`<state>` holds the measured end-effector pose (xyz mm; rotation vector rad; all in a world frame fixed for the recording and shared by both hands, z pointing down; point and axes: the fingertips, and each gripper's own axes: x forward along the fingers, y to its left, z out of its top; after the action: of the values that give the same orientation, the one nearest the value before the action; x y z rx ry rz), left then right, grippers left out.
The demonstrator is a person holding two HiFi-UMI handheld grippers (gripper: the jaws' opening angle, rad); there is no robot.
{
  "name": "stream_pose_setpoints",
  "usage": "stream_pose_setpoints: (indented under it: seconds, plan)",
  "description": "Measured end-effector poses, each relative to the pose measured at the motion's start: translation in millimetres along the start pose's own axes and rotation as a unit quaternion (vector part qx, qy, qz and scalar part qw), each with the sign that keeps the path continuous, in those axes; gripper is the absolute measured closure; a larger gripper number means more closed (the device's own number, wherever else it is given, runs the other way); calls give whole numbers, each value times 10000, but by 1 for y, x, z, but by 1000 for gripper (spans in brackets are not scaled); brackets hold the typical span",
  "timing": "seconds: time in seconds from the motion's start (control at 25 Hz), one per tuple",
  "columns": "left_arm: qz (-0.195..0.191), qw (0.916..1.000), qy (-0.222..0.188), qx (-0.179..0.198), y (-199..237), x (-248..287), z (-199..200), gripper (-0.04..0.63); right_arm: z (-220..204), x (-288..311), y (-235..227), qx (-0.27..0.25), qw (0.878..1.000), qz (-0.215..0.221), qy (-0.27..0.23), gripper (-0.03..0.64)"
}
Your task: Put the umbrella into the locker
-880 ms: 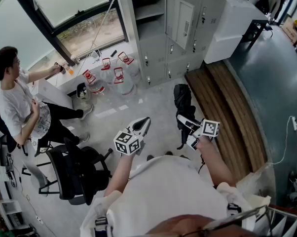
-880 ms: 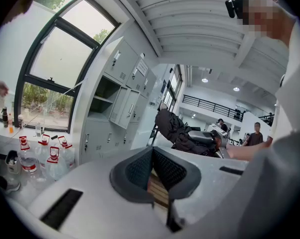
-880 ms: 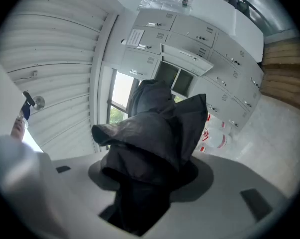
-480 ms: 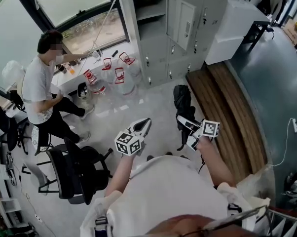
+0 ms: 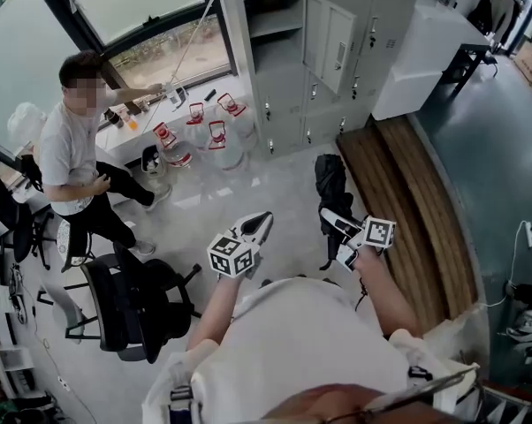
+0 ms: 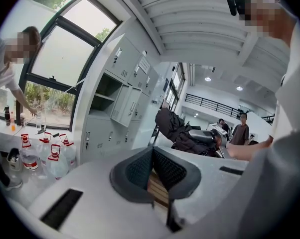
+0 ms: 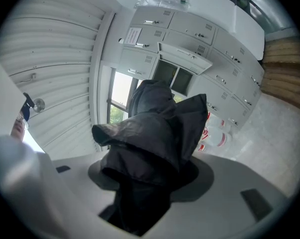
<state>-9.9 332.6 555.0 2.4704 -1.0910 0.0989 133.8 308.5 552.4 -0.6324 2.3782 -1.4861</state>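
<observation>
A black folded umbrella [image 5: 330, 182] sticks up and forward from my right gripper [image 5: 335, 228], which is shut on its lower part. In the right gripper view the umbrella [image 7: 155, 133] fills the gap between the jaws and hides the pads. My left gripper [image 5: 258, 223] hovers to the left of it, shut and empty; its dark pads [image 6: 165, 169] meet at the tip. The grey locker bank [image 5: 288, 87] stands ahead, one compartment [image 5: 273, 18] open with its door [image 5: 328, 29] swung out. From the right gripper view that open compartment [image 7: 169, 74] lies just behind the umbrella's top.
A person [image 5: 76, 148] stands at the left by the window ledge. Several water bottles [image 5: 204, 138] sit on the floor before the lockers. A black office chair [image 5: 142, 303] is at my left, a wooden strip [image 5: 412, 206] at my right, and a white cabinet [image 5: 425, 42] beyond.
The person at the left has risen from sitting and now stands reaching to the window ledge. Both grippers and the umbrella have stayed nearly where they were.
</observation>
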Motion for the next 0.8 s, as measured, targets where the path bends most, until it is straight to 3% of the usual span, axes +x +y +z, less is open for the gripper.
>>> stream_pose_setpoints:
  seconds: [0.32,0.56,0.8]
  plan:
    - [135,9999,-27,-69,-4,16,-3,592,14,0,-8,-41,9998,147,110,368]
    - [191,9996,-1,-217,24,36,28,592,43,33,-12,73,9995,30,320,368]
    - [235,9996,-17,-150,7,37,0,592,25,10,-29,61,9994,73,337,368]
